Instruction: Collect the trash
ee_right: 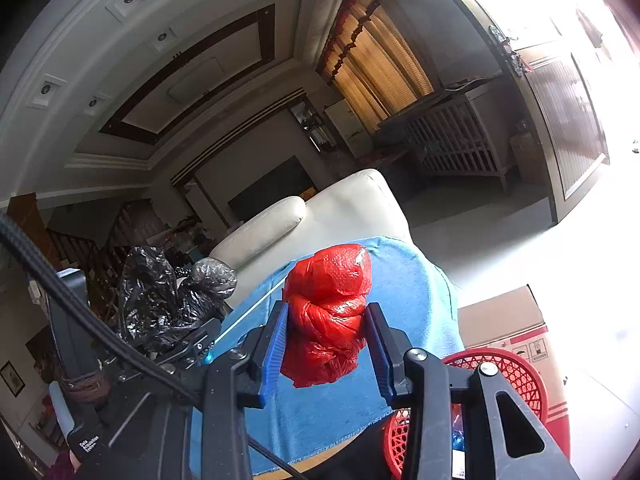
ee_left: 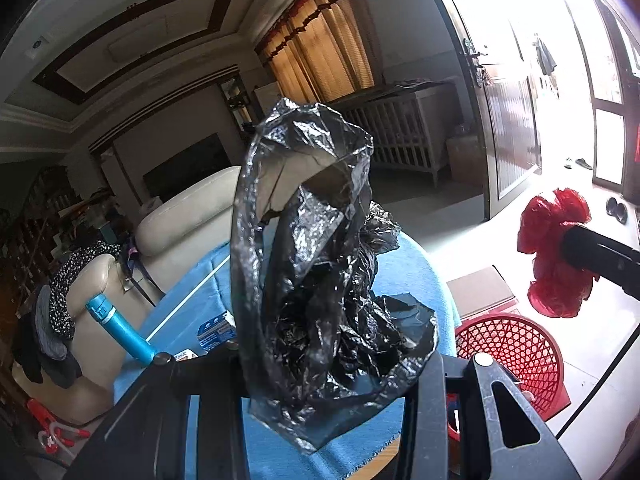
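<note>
Black crumpled plastic bag (ee_left: 320,264) sits clamped in the left tongs (ee_left: 320,364), jaws closed partway on it, bag standing up above them. Right tongs (ee_right: 326,344) pinch a red plastic bag (ee_right: 328,312) between blue pads (ee_right: 276,356), partly closed. Both are held over the blue-clothed counter (ee_right: 408,292). Red mesh basket (ee_right: 500,368) sits below, right of the right tongs.

I was looking into a home's living room. Behind the cream leather sofa (ee_right: 320,216) hung a dark television (ee_right: 272,188), and to its right stood a slatted cot (ee_right: 456,140) below gold curtains (ee_right: 380,64), under a recessed ceiling.
</note>
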Action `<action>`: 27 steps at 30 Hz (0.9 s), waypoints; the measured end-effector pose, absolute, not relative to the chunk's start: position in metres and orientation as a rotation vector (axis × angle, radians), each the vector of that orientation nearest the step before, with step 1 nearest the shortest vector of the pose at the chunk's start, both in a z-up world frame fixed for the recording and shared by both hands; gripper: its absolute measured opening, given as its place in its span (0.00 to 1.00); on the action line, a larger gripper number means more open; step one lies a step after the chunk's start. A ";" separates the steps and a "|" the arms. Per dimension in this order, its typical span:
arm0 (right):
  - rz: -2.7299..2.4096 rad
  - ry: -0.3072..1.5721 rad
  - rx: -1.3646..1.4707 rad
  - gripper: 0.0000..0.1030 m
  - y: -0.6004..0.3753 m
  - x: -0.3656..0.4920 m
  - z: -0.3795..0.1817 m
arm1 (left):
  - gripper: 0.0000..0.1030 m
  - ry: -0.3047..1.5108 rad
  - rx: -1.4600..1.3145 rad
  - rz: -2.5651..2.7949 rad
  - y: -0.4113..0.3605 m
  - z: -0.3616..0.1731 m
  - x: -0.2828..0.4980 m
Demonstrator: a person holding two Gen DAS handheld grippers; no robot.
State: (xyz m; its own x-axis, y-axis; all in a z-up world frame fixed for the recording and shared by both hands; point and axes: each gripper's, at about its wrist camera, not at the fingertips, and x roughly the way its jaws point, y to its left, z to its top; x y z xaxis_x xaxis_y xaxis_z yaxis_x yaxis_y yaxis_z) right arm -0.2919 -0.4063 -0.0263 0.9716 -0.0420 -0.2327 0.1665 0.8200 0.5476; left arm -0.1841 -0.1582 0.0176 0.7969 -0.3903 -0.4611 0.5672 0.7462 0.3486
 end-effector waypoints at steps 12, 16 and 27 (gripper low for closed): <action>-0.144 0.198 0.626 0.40 -0.410 -0.307 -0.028 | 0.39 0.386 0.536 -0.577 -0.170 0.015 -0.201; -0.156 0.188 0.633 0.40 -0.413 -0.314 -0.026 | 0.39 0.377 0.560 -0.599 -0.175 0.016 -0.209; -0.200 0.172 0.649 0.40 -0.416 -0.332 -0.027 | 0.39 0.371 0.597 -0.654 -0.190 0.013 -0.226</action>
